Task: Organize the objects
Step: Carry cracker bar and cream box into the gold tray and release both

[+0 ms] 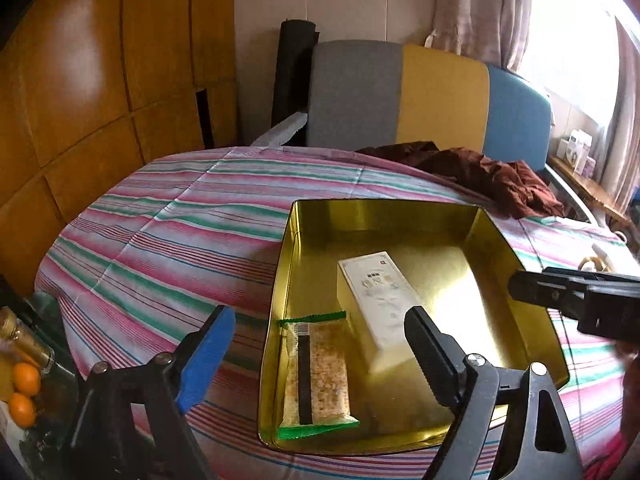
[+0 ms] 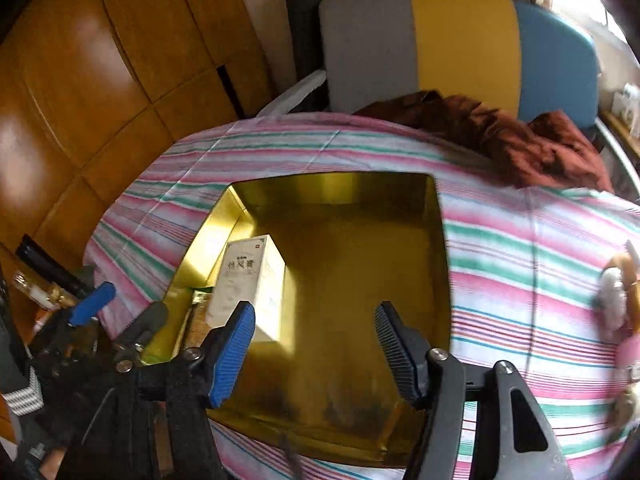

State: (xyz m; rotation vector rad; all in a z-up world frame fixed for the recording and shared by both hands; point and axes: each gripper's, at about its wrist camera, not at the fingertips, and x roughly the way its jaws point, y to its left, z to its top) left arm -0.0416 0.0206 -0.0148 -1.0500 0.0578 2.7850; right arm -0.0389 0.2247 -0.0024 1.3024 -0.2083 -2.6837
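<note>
Both grippers, left point(image 1: 320, 344) and right point(image 2: 316, 344), gape wide and empty over our tin point(image 1: 516, 264), where box point(image 1: 380, 300) and snack bar point(image 1: 318, 372) lie side by side, leaving room.

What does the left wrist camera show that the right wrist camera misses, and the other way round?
Only the left wrist view shows the whole snack packet lying flat in the tin, two oranges at the left edge, and the right claw's tip entering from the right.

Only the right wrist view shows both claws together: the left claw beside the open right claw, plus a soft toy on the cloth.

Both show the gold tin, the white box inside it, the striped cloth and brown garment.
</note>
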